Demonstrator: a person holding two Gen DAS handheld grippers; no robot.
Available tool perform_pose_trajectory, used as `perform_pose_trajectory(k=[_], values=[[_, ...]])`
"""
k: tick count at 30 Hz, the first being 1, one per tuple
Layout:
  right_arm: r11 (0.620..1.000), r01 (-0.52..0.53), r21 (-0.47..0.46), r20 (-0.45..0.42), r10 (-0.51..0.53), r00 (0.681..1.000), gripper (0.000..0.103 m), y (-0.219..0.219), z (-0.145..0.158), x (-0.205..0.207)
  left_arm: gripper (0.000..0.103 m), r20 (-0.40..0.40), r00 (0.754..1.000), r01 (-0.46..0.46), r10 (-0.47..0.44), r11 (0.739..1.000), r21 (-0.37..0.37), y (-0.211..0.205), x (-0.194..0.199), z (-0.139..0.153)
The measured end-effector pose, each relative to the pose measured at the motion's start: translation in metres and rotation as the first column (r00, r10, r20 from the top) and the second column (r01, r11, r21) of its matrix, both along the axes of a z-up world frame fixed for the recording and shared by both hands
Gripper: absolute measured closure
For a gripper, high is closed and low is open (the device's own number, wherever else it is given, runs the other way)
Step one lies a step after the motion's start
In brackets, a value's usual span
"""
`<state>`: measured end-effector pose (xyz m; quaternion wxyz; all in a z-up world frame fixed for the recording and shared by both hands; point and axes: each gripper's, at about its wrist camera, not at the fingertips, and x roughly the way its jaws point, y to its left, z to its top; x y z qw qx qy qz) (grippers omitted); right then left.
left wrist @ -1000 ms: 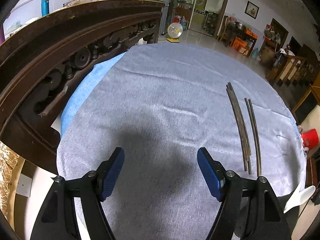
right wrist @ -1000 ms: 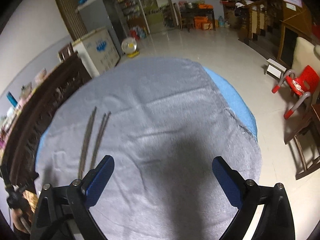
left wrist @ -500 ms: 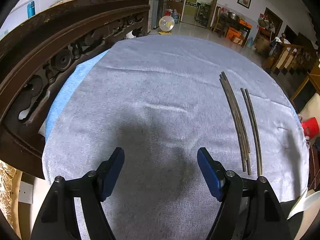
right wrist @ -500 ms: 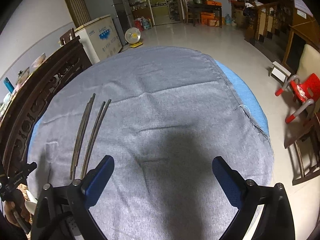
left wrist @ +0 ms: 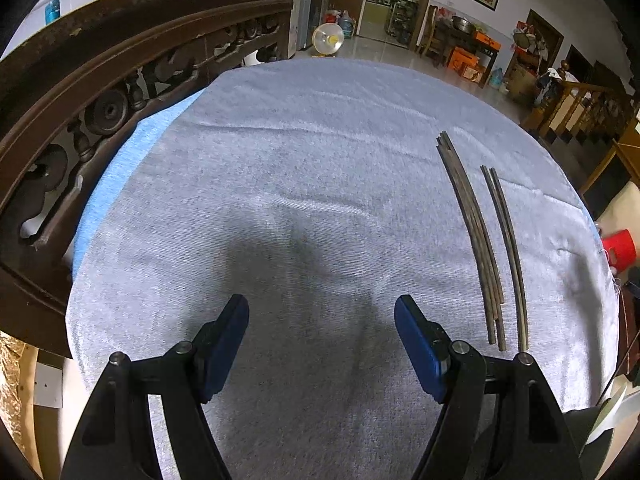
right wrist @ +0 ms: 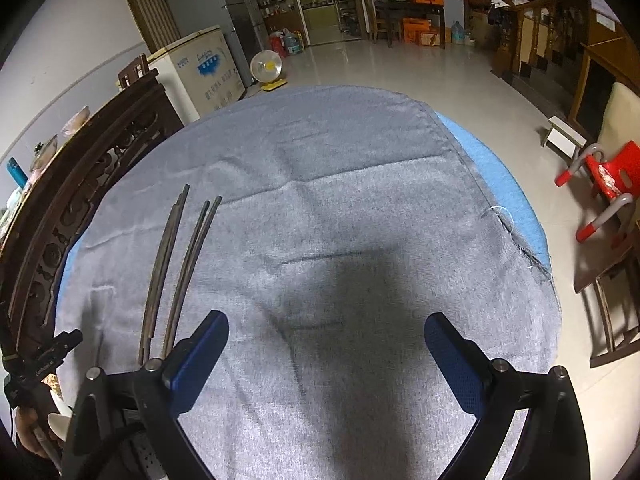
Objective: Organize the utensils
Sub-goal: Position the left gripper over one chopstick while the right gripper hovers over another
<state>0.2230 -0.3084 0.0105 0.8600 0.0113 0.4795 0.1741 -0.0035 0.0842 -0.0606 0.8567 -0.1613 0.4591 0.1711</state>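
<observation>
- Since a second ago both my views have shifted: more of the grey cloth's near part shows in each, and the chopsticks sit further up in the right wrist view. The chopsticks themselves lie in the same arrangement on the cloth.
- My left gripper (left wrist: 321, 334) hovers over the cloth with its jaws spread wide and nothing between the blue pads (left wrist: 418, 350).
- My right gripper (right wrist: 326, 350) likewise stands with jaws wide apart, empty, above bare cloth.
- Chopsticks: thin, dark, worn sticks, slightly tapered. One bundle (left wrist: 471, 236) lies tight together; a second pair (left wrist: 505, 252) lies just beside it on its right, roughly parallel and apart from it. Both sets lie flat, to the right of my left gripper and to the left of my right gripper (right wrist: 162, 266).
- Worktop: covered by a grey woven cloth (left wrist: 312, 200), softly creased, with a light blue layer (right wrist: 506, 188) showing beneath at the left and right margins. A frayed thread shows at the right hem in the right wrist view.
- Edges: a dark carved wooden chair back (left wrist: 120, 80) runs close along the worktop's left side; the cloth's rim curves away on the right, with tiled floor (right wrist: 440, 76) beyond.
- Open room: broad bare cloth lies ahead of both grippers.
- A red plastic chair (right wrist: 604, 184) stands well apart on the floor at right.
</observation>
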Motion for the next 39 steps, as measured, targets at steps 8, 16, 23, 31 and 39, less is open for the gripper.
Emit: perform_pose_trajectory(k=[8,16,23,31,39], values=[[1.0,-0.006,-0.012,-0.014,0.006,1.0,0.003,0.006,-0.006,0.006,0.027,-0.015,1.0,0.004,-0.004,1.0,-0.009,0.001,0.005,-0.009],[1.0,-0.013,-0.015,-0.03,0.013,0.999,0.003,0.013,-0.015,0.014,0.027,-0.015,1.0,0.011,-0.011,1.0,-0.018,0.001,0.012,-0.01],[0.999,-0.032,0.005,-0.073,0.032,0.997,0.003,0.025,-0.025,0.02,0.027,-0.026,1.0,0.01,-0.011,0.999,-0.047,0.001,0.026,-0.012],[0.995,-0.092,0.035,-0.202,0.097,0.975,0.003,0.057,-0.04,0.034,0.027,-0.097,0.994,0.038,-0.05,0.992,-0.122,-0.009,0.071,-0.003],[0.995,-0.078,0.07,-0.225,0.092,0.97,0.003,0.059,-0.04,0.039,0.027,-0.281,0.951,0.062,-0.129,0.97,-0.235,-0.027,0.154,-0.012]])
